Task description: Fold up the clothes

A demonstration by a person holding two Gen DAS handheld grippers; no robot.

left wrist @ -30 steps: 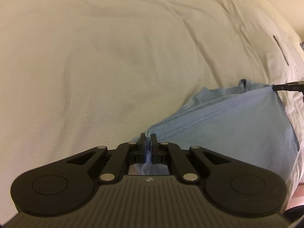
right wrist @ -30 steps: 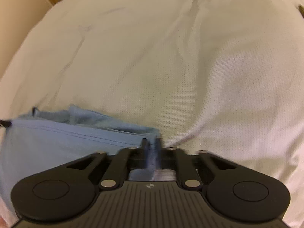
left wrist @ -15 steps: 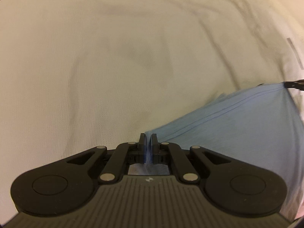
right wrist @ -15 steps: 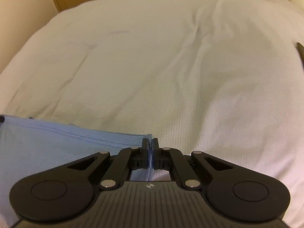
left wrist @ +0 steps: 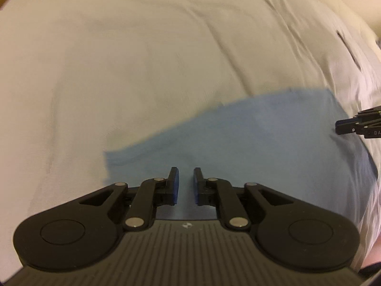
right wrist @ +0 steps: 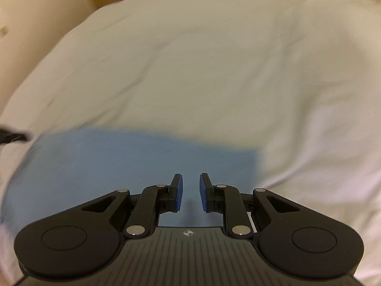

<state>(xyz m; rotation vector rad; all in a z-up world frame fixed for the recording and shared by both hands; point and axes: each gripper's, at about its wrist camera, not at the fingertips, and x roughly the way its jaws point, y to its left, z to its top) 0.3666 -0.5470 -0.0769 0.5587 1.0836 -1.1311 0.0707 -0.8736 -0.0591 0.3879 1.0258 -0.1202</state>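
1. A bed is filling both views, its white cover lying in soft wrinkles and running off past the frame edges; both pictures are blurred.
2. A blue garment is lying flat on that cover, spread as a broad smooth panel. In the left wrist view its far edge is slanting up from a corner near the left gripper toward the right side, and in the right wrist view the blue garment is stretching from the left edge to a squared corner just right of the right gripper.
3. The left gripper is sitting over the near part of the garment with its fingers spread apart and nothing between them; blue cloth is showing through the gap.
4. The right gripper is likewise sitting over the garment, its blue-padded fingers parted and empty. Whether either gripper is touching the cloth cannot be told.
5. The tip of the right gripper is poking in at the right edge of the left wrist view, beside the garment's right side.
6. A dark blurred shape, too smeared to identify, is showing at the left edge of the right wrist view.
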